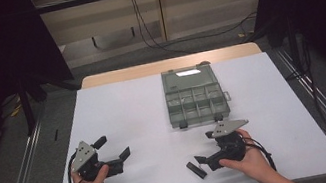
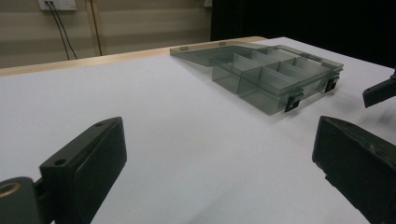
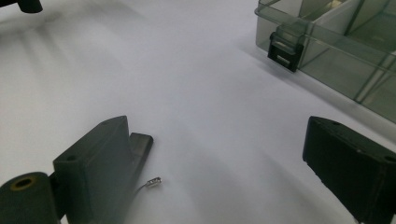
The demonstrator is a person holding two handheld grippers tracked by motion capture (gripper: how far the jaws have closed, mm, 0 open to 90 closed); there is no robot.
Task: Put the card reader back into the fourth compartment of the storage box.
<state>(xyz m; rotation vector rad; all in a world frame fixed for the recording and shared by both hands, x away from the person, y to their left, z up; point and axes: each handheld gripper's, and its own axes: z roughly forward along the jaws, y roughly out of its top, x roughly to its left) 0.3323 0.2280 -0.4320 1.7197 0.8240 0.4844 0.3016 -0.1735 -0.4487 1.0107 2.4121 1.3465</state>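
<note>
A clear grey-green compartment box (image 1: 196, 98) lies open on the white table (image 1: 128, 107), its lid folded back toward the far edge. In the left gripper view the box (image 2: 275, 74) sits ahead to the right. My left gripper (image 1: 112, 148) (image 2: 219, 158) is held low over the near left of the table, open, with nothing between its jaws. My right gripper (image 1: 204, 147) (image 3: 219, 163) is open just in front of the box (image 3: 336, 51), near its black latch (image 3: 285, 46). A small black bar (image 1: 196, 169) (image 3: 141, 144) lies by its left jaw, next to a tiny metal piece (image 3: 153, 182).
Bare white tabletop stretches between the two grippers and the box. The table's wooden far edge (image 1: 166, 65) shows behind the lid. Metal rails (image 1: 22, 167) run along both sides of the table, and cables (image 1: 150, 32) lie on the floor beyond.
</note>
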